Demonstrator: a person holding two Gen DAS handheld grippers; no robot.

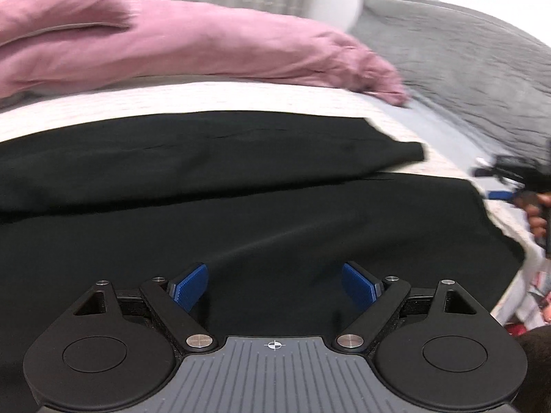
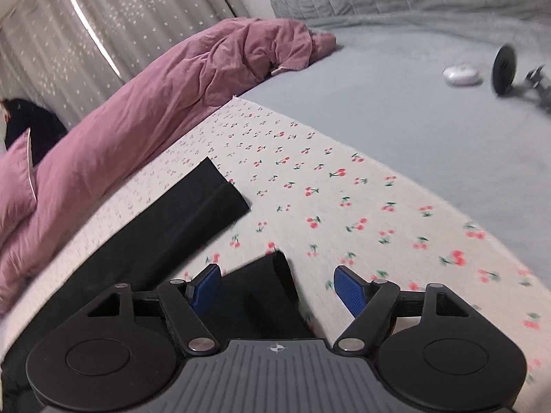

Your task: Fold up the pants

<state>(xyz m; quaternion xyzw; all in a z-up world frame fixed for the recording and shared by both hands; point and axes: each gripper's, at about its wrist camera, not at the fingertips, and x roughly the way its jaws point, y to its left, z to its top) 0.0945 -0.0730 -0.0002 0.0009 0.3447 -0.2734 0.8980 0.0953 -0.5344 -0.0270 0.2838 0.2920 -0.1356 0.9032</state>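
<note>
Black pants (image 1: 241,186) lie flat on a white cherry-print sheet (image 2: 344,192), one layer folded over the other. My left gripper (image 1: 275,284) hovers over the dark cloth, open, with nothing between its blue pads (image 1: 191,285). In the right wrist view two ends of the black pants (image 2: 193,213) reach onto the sheet. My right gripper (image 2: 277,287) is open above the nearer end (image 2: 272,282), its pads clear of the cloth. The right gripper (image 1: 509,179) also shows at the right edge of the left wrist view, held by a hand.
A crumpled pink duvet (image 2: 165,103) and pink pillow (image 2: 15,186) lie along the far side of the bed. Grey bedding (image 2: 396,86) spreads to the right, with a white case (image 2: 461,75) and a black disc-shaped object (image 2: 504,67) on it. Patterned curtains (image 2: 103,27) hang behind.
</note>
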